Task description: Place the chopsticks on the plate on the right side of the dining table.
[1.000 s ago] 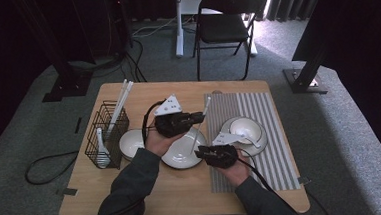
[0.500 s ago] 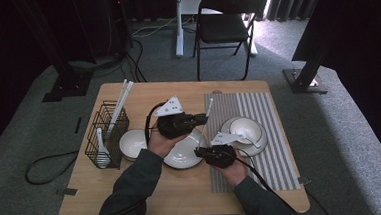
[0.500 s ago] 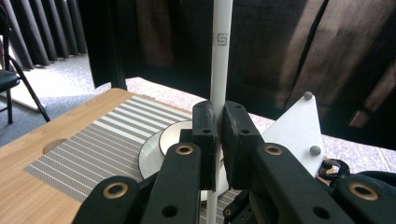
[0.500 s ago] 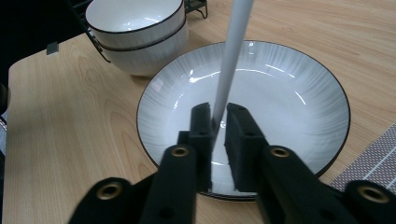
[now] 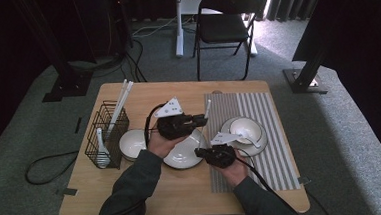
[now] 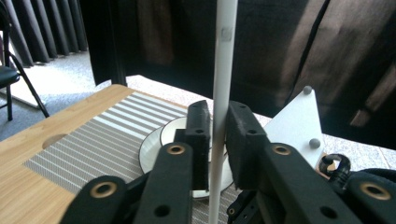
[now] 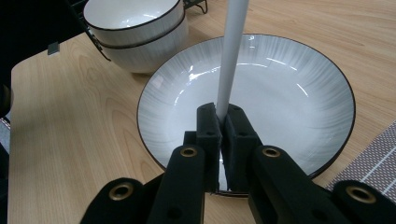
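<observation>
The left gripper (image 6: pixel 215 135) has its black jaws set narrowly around a slim white plastic chopstick (image 6: pixel 223 70); they have just been opening a little, and a thin gap shows on each side of the stick, so the pads do not clearly press on it. The chopstick runs straight up between those jaws and well past their tips, and in the high view its far end (image 5: pixel 207 108) sticks out beyond the left gripper (image 5: pixel 195 121) toward the grey striped placemat (image 5: pixel 268 107). Beyond the jaws lies a white bowl with a dark rim on a white saucer (image 6: pixel 156 140), resting on that placemat. The right gripper (image 7: pixel 222 122) has just been closing, and its jaws are pinched tight on a second white chopstick (image 7: pixel 232 51), which rises from between the pads. Directly under and ahead of it sits a wide white shallow plate with a thin black rim (image 7: pixel 299 121), and beyond the plate, to the left of the jaws, stand two stacked white bowls (image 7: pixel 135 28) on the light wooden table (image 7: pixel 70 130). In the high view the right gripper (image 5: pixel 205 152) hangs at the plate's near edge.
</observation>
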### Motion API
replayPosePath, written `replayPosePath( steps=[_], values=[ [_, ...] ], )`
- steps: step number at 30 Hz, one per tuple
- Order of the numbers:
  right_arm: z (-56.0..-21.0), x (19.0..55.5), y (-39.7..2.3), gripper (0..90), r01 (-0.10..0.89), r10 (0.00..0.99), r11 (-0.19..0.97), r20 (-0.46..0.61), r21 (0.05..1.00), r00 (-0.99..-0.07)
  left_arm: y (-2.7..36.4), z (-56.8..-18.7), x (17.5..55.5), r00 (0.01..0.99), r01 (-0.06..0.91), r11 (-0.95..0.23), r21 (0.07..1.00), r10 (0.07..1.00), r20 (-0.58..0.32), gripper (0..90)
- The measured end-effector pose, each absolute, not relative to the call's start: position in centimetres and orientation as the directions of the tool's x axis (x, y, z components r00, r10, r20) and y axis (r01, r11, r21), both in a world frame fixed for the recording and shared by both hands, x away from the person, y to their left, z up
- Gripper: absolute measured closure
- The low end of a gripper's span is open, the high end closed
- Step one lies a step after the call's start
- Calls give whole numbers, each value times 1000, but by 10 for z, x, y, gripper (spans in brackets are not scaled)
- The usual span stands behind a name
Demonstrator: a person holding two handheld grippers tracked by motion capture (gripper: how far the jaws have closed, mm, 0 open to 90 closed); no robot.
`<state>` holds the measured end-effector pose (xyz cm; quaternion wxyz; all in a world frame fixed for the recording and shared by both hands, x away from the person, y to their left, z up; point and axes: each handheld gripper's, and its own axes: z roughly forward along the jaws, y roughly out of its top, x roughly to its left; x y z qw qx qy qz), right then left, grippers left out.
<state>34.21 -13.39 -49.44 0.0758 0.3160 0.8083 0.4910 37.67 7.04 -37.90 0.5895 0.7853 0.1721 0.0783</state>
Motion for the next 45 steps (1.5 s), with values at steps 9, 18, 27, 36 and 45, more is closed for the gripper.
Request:
replayPosePath(
  steps=[9, 18, 27, 36, 45],
  values=[
    [-493, 343, -137, 864, 442, 596, 302, 195, 844, -779, 75, -411, 373, 921, 227, -264, 937, 372, -119, 761],
    [-492, 343, -137, 864, 446, 602, 293, 199, 846, -773, 69, -439, 371, 916, 250, -304, 919, 383, -122, 802],
    [-493, 343, -138, 853, 444, 608, 295, 193, 846, -770, 67, -440, 370, 916, 225, -324, 919, 392, -87, 857],
    [-492, 337, -136, 723, 405, 630, 357, 103, 842, -770, 68, -440, 374, 904, 228, -332, 915, 422, -72, 859],
    [-494, 330, -134, 641, 365, 633, 427, 15, 827, -774, 70, -440, 379, 898, 234, -334, 913, 434, -72, 859]
  ],
)
